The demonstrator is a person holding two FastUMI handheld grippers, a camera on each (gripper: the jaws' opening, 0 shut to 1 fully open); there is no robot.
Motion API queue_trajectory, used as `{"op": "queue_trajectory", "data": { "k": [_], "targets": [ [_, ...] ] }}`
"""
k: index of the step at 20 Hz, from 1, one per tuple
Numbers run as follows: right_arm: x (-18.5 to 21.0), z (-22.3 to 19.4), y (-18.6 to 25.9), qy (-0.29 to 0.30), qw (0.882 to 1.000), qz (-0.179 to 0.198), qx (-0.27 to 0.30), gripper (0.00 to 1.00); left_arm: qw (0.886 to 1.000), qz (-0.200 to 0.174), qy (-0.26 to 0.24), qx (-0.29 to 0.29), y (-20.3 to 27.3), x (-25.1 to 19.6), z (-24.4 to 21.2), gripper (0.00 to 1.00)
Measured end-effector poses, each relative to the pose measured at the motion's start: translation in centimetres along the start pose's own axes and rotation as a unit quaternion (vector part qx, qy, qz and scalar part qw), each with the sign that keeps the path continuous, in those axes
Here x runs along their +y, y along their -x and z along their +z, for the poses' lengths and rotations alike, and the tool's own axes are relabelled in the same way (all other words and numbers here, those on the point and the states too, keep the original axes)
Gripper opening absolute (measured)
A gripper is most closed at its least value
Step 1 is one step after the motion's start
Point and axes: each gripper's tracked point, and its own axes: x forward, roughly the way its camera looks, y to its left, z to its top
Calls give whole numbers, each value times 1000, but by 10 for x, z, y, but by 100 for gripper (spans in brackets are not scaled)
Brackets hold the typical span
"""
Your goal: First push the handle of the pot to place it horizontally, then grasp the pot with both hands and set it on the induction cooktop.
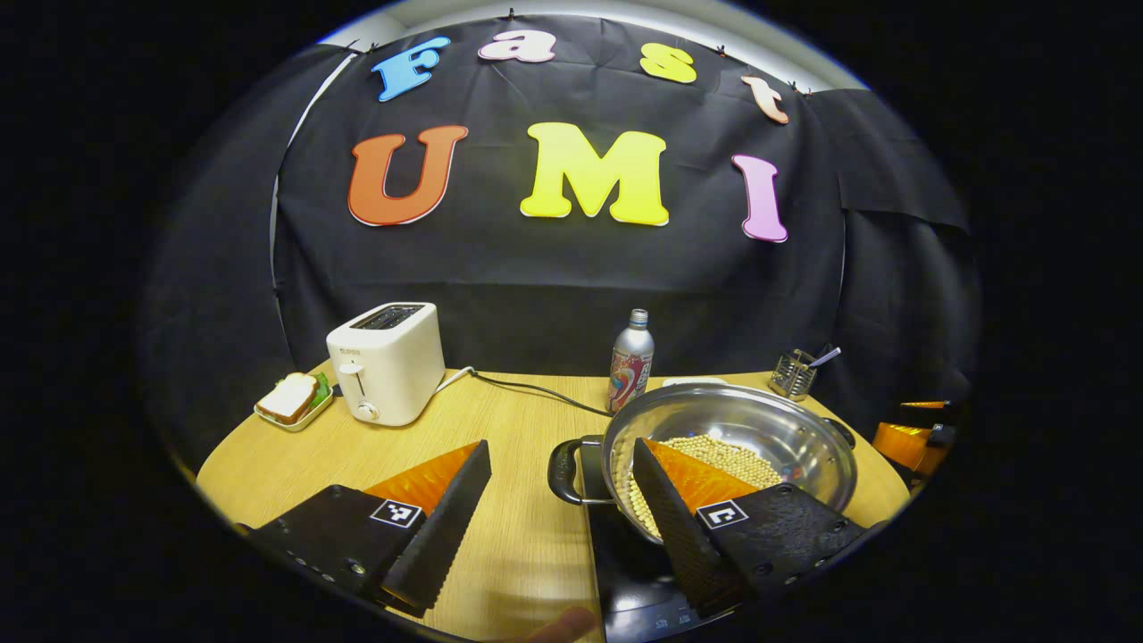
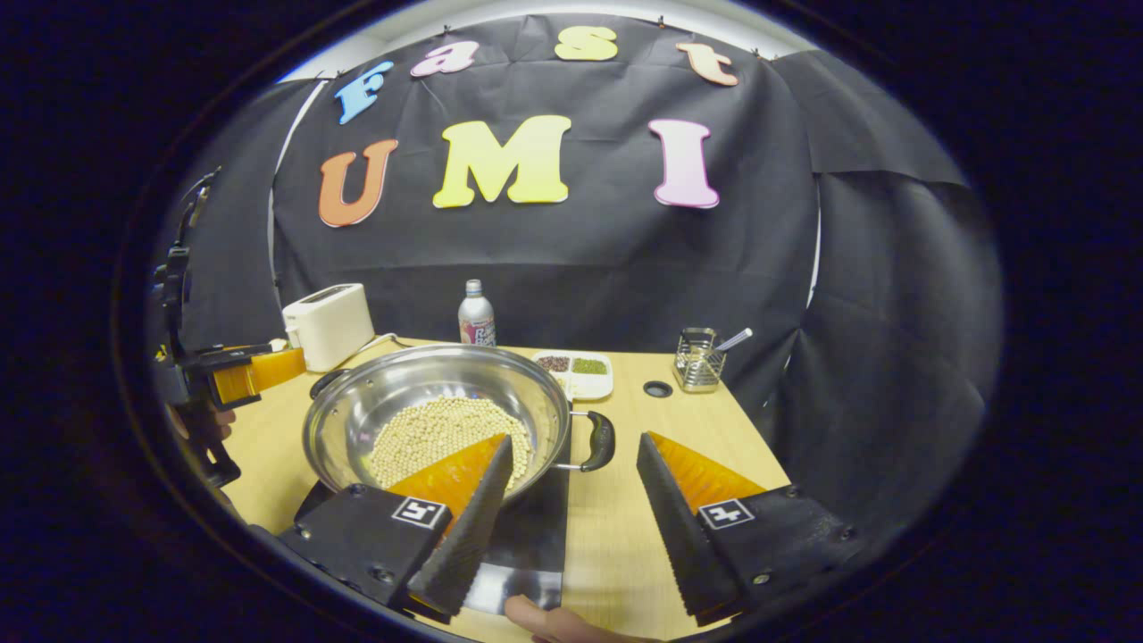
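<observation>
A steel pot [image 1: 759,429] with pale beans inside rests over the black induction cooktop [image 1: 625,554]. My left gripper [image 1: 563,446] is open, and the pot's black left handle [image 1: 567,469] lies between its fingers without being pressed. In the right gripper view the pot [image 2: 429,393] stands on the cooktop [image 2: 536,527]. Its black right handle [image 2: 598,440] sits in the gap of my open right gripper [image 2: 575,439]. The left gripper [image 2: 241,375] shows at that view's left edge, and the right gripper [image 1: 911,438] at the other view's right edge.
A white toaster [image 1: 386,362] with its cord, a sandwich on a plate [image 1: 290,400], a drink bottle [image 1: 630,362] and a wire utensil holder [image 1: 795,373] stand along the back of the wooden table [image 1: 500,429]. A divided dish of beans [image 2: 579,371] lies behind the pot.
</observation>
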Motion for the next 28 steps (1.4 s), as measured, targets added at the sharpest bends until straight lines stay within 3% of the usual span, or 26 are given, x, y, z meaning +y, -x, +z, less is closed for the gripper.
{"op": "queue_trajectory", "data": {
  "k": [2,10,18,23,28],
  "targets": [
    [6,0,18,-8,1000,8,-11,99,1000,4,-1,-8,20,4,3,96],
    [10,4,74,-43,997,13,-60,99,999,7,-22,-29,86,2,-5,96],
    [14,10,131,-37,995,1,-94,99,999,11,-16,-46,142,1,-10,96],
    [6,31,186,-44,990,-12,-132,99,997,38,-16,-70,191,7,8,95],
    [-7,56,233,-52,984,-34,-165,99,992,43,-26,-114,243,8,47,95]
  ]
}}
